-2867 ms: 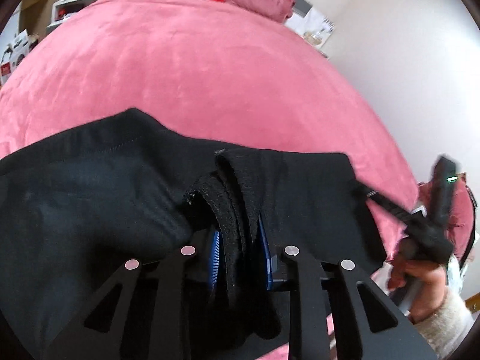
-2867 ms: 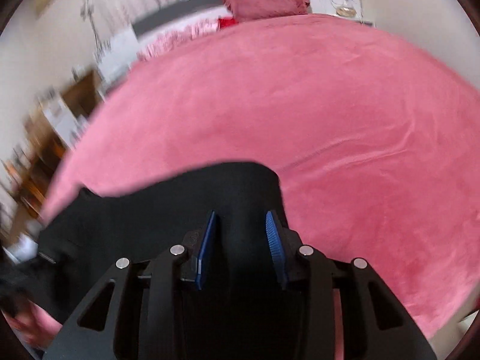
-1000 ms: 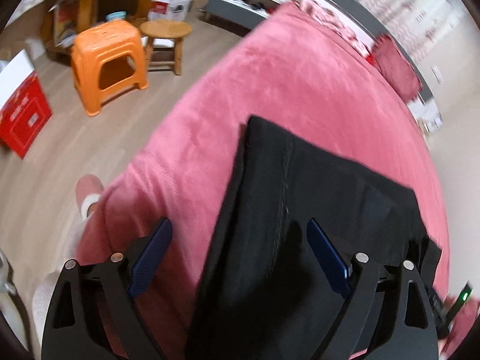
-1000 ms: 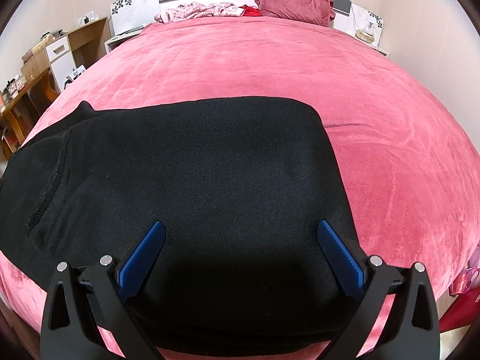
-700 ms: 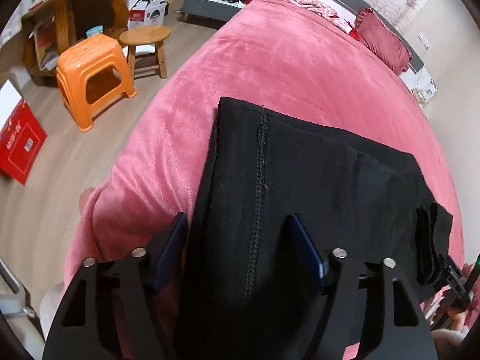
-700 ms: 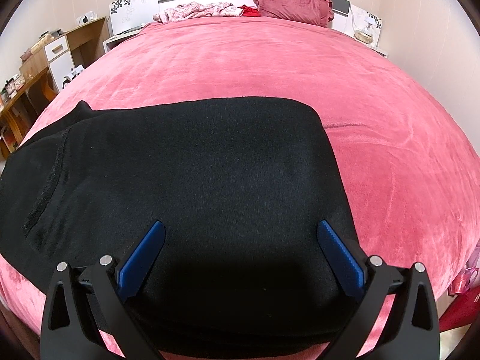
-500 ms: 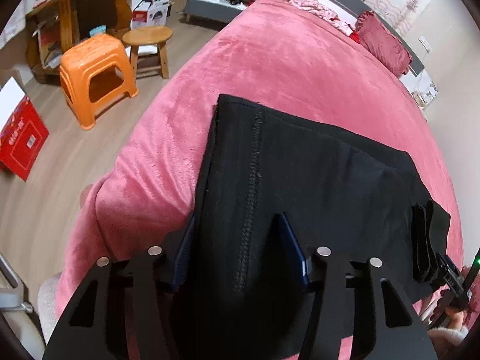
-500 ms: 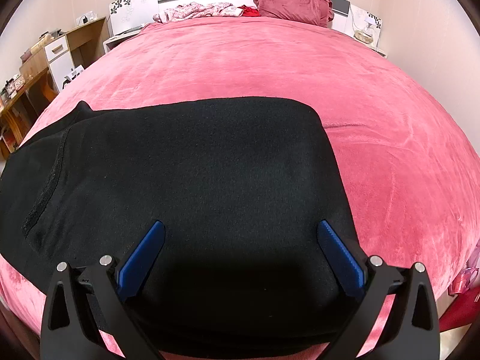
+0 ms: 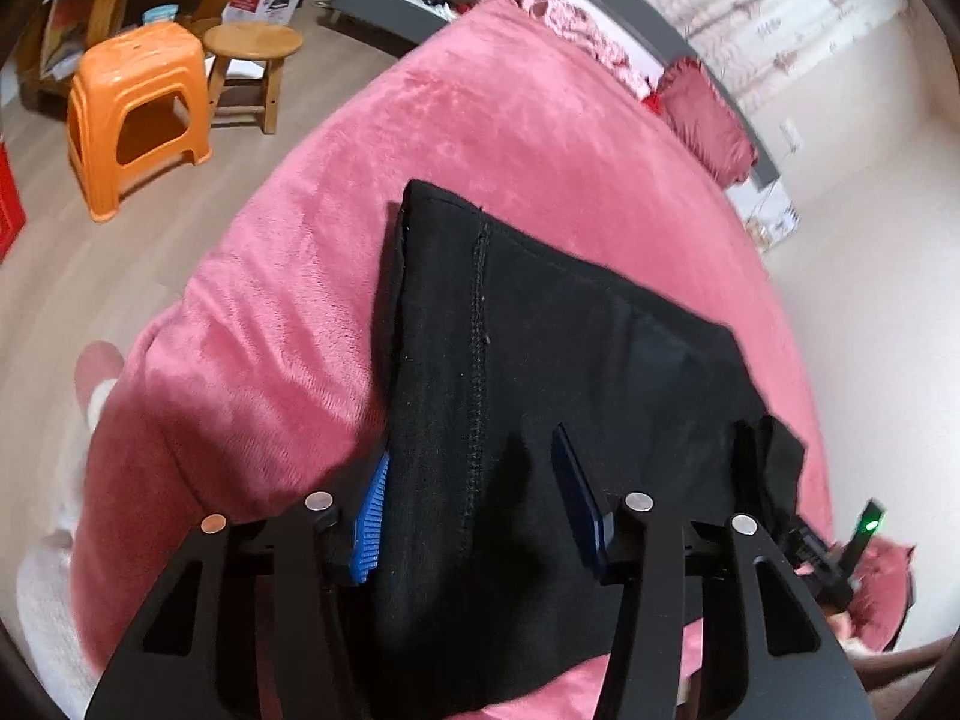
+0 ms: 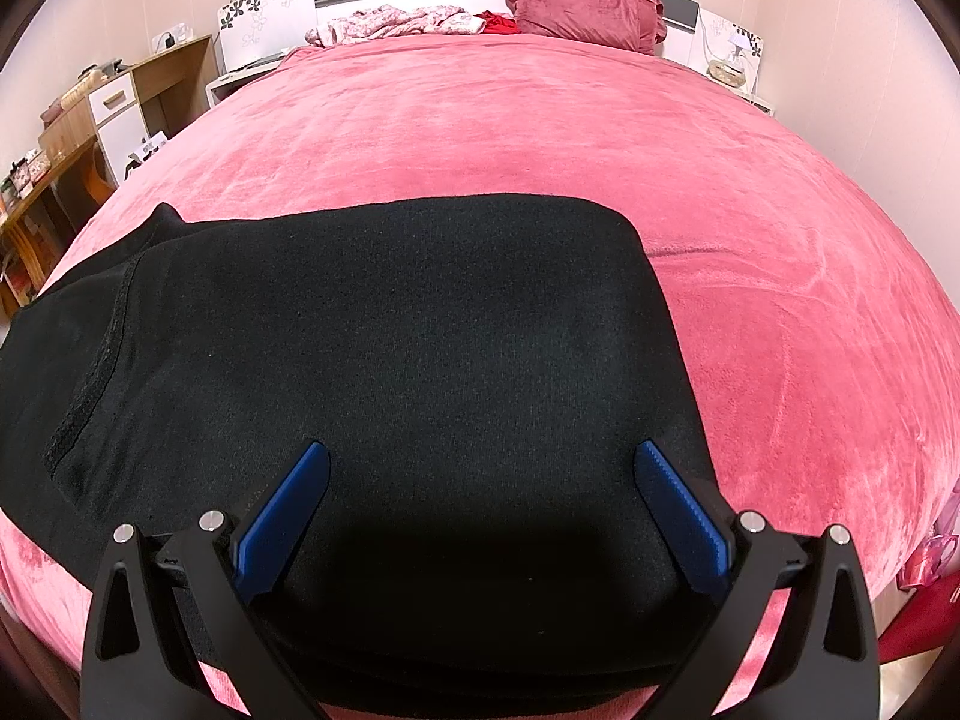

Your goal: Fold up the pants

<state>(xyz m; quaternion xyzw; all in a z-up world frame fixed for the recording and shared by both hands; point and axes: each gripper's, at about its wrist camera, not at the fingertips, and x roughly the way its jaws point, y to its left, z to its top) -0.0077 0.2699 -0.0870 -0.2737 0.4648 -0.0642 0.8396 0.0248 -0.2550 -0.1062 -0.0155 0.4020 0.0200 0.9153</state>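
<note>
Black pants (image 10: pixel 372 336) lie folded flat across the near end of a pink bed (image 10: pixel 540 126). In the left wrist view the pants (image 9: pixel 570 348) run away to the right, a stitched seam along their near end. My left gripper (image 9: pixel 471 450) straddles that end; its jaws are closing with the cloth between them, and the blue pads (image 9: pixel 369 516) touch the fabric. My right gripper (image 10: pixel 480 450) hovers open over the pants' other end, nothing between its pads. It also shows at the right edge of the left wrist view as a black body with a green light (image 9: pixel 840 552).
An orange plastic stool (image 9: pixel 138 114) and a round wooden stool (image 9: pixel 252 60) stand on the floor left of the bed. A red pillow (image 10: pixel 588 0) and crumpled pink clothes (image 10: pixel 396 21) lie at the headboard. A wooden desk (image 10: pixel 90 114) stands at the left wall.
The left gripper's jaws have narrowed from wide open onto the pants' seamed end, and its view has tilted slightly. The right gripper and the pants under it have not moved.
</note>
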